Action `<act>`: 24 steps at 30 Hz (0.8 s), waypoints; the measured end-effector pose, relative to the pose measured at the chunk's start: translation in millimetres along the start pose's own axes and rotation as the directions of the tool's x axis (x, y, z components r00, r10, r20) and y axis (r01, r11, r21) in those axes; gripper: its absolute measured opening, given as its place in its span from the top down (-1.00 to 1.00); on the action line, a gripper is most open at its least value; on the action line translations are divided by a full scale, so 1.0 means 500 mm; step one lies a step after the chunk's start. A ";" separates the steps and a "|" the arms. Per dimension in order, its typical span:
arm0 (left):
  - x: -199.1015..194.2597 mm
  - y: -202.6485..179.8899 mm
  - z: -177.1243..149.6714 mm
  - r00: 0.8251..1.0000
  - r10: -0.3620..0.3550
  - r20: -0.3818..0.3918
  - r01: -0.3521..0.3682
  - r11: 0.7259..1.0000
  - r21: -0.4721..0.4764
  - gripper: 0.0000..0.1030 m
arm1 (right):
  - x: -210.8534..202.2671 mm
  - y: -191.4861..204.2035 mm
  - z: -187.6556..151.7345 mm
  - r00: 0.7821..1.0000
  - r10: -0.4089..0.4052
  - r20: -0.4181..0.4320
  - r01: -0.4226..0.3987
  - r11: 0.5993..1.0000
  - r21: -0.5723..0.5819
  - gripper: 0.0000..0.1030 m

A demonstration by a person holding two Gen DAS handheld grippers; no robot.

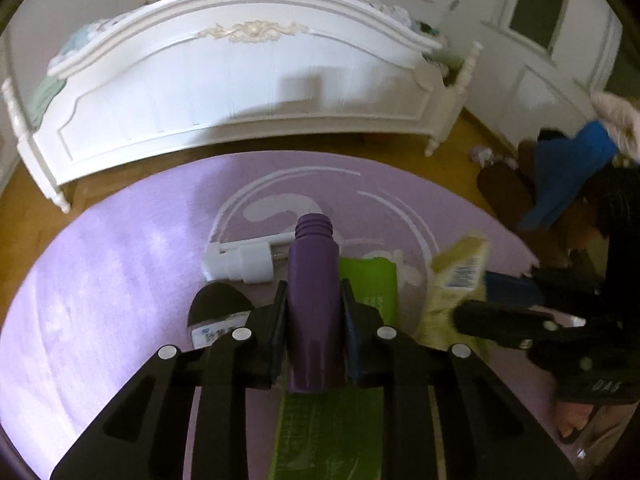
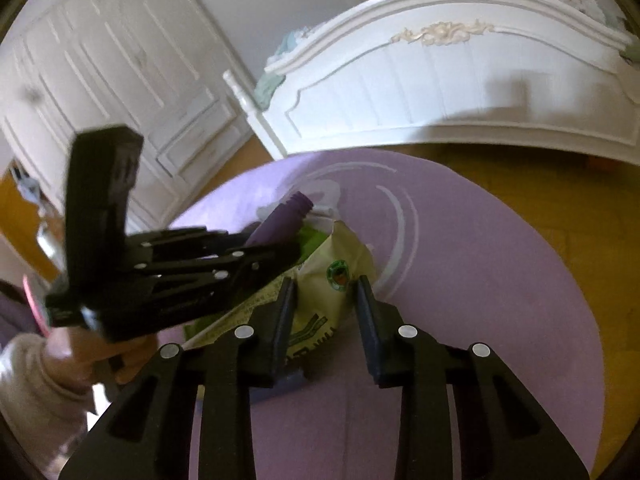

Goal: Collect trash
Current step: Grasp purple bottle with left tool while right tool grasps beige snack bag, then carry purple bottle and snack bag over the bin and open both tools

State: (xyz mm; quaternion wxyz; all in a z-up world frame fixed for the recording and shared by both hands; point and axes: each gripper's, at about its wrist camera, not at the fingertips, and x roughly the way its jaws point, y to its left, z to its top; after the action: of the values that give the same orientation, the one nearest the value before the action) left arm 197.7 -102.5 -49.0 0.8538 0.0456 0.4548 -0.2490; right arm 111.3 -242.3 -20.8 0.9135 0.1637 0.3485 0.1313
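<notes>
My left claw point(image 1: 314, 312) pinches the purple bottle point(image 1: 314, 280) at centre frame, my right claw point(image 2: 326, 316) half-open around the yellow-green bag point(image 2: 320, 280) — crowded together, I risk knocking either loose.

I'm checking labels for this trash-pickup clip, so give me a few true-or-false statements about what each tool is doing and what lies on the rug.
1. The left tool is shut on the purple bottle. True.
2. The purple bottle has its cap on. False: its threaded neck is bare.
3. The right tool holds nothing firmly; its jaws stand apart around a yellowish-green bag. True.
4. The rug is green. False: it is purple.
5. A white pump part lies on the rug. True.
</notes>
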 end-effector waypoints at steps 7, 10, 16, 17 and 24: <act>-0.108 0.004 -0.029 0.994 -0.044 0.105 0.049 0.998 -0.048 0.52 | -0.068 0.002 -0.011 0.997 0.033 0.067 -0.037 0.998 0.055 0.40; -0.159 0.004 -0.047 0.990 -0.045 0.136 0.052 0.997 -0.052 0.52 | -0.076 0.024 -0.014 0.997 0.043 0.071 -0.047 0.998 0.052 0.40; -0.257 0.031 -0.107 0.980 -0.020 0.200 0.040 0.995 -0.095 0.52 | -0.085 0.097 -0.030 0.996 0.070 0.057 -0.071 0.997 0.015 0.40; -0.277 0.041 -0.123 0.977 -0.009 0.211 0.033 0.994 -0.108 0.52 | -0.085 0.111 -0.032 0.996 0.075 0.053 -0.075 0.997 0.007 0.40; -0.375 0.109 -0.224 0.960 0.064 0.273 -0.004 0.976 -0.216 0.52 | -0.061 0.236 -0.051 0.992 0.126 0.000 -0.125 0.990 -0.063 0.40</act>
State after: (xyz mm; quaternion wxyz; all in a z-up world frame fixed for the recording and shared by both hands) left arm 52.2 51.1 27.9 0.9133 -0.0739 0.3537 -0.1880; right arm 57.2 -140.1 25.4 0.9089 0.1566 0.3312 0.1991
